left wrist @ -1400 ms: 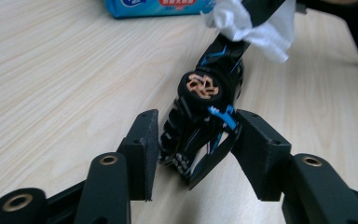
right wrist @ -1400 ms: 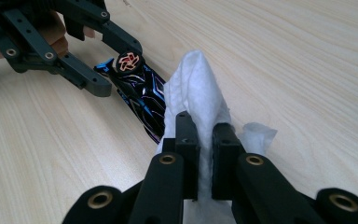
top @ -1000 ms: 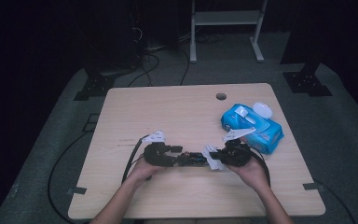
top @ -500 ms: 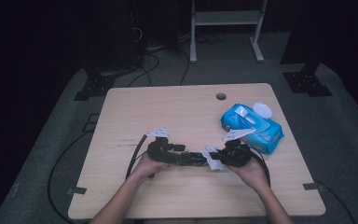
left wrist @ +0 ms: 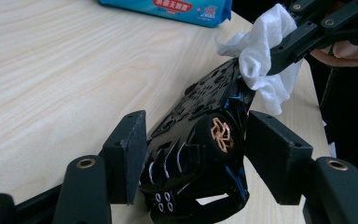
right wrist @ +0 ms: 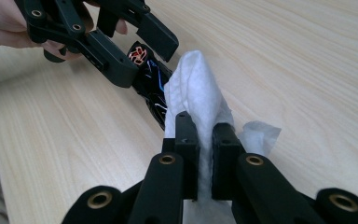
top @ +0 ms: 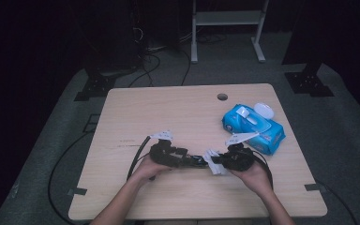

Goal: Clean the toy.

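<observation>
While both hands rest near the 6 o'clock edge of the bench [top: 168,108], the blue pack of wipes [top: 258,129] lies at about 1 o'clock from the right tool [right wrist: 205,135]. A shiny black thing [left wrist: 200,154] lies low over the bench between the two tools. From above, its long side runs from 9 o'clock to 3 o'clock.

The left tool [left wrist: 198,140] has the 9 o'clock end of the black thing between its jaws. Those jaws have just been opening, and the pads now look loose on it, not pressing. The right tool is squeezed tight on a white wipe [right wrist: 198,88]. The wipe touches the 3 o'clock end of the black thing, so the right hand is nearer for rubbing along it toward 9 o'clock.

From above, the black thing is dark and small. The left gripper view shows its gold wheel shape and the slack jaws. The right gripper view shows the wipe pinched flat.
</observation>
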`<state>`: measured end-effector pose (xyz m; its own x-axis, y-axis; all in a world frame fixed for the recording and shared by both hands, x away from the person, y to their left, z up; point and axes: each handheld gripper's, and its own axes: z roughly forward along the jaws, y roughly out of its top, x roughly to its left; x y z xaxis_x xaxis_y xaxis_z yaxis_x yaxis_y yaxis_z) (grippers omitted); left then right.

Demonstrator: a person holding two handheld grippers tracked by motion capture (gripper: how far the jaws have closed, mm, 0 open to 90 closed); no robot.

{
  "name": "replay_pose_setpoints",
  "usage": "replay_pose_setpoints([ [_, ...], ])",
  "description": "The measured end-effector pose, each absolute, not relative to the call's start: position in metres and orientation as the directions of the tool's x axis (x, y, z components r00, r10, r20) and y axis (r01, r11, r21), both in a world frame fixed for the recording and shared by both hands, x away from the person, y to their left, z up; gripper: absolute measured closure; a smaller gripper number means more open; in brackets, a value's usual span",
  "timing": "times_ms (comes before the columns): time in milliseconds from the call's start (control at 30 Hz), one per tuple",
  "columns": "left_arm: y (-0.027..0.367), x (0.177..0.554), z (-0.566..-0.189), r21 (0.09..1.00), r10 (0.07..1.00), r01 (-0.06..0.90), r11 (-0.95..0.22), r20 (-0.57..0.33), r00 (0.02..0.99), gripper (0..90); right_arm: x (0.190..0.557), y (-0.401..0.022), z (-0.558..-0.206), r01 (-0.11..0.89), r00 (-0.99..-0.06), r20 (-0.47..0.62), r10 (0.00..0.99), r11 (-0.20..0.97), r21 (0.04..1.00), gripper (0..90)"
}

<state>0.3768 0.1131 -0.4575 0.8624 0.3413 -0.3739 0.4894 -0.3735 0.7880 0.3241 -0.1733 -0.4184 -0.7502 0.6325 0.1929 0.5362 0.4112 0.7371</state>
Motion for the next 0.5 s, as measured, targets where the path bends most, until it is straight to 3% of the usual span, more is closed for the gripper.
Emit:
replay_pose_setpoints([
  [300, 0.112, 0.368, -0.460, 0.804, 0.332, 0.447, -0.393, -0.329, 0.884, 35.3, 0.313, -0.175, -0.424, 0.535, -0.760, 0.206, 0.617, 0.413, 0.737, 83.8],
  [500, 0.115, 0.363, -0.461, 0.809, 0.353, 0.398, -0.432, -0.254, 0.901, 35.1, 0.308, -0.174, -0.439, 0.549, -0.765, 0.212, 0.608, 0.443, 0.709, 83.7],
])
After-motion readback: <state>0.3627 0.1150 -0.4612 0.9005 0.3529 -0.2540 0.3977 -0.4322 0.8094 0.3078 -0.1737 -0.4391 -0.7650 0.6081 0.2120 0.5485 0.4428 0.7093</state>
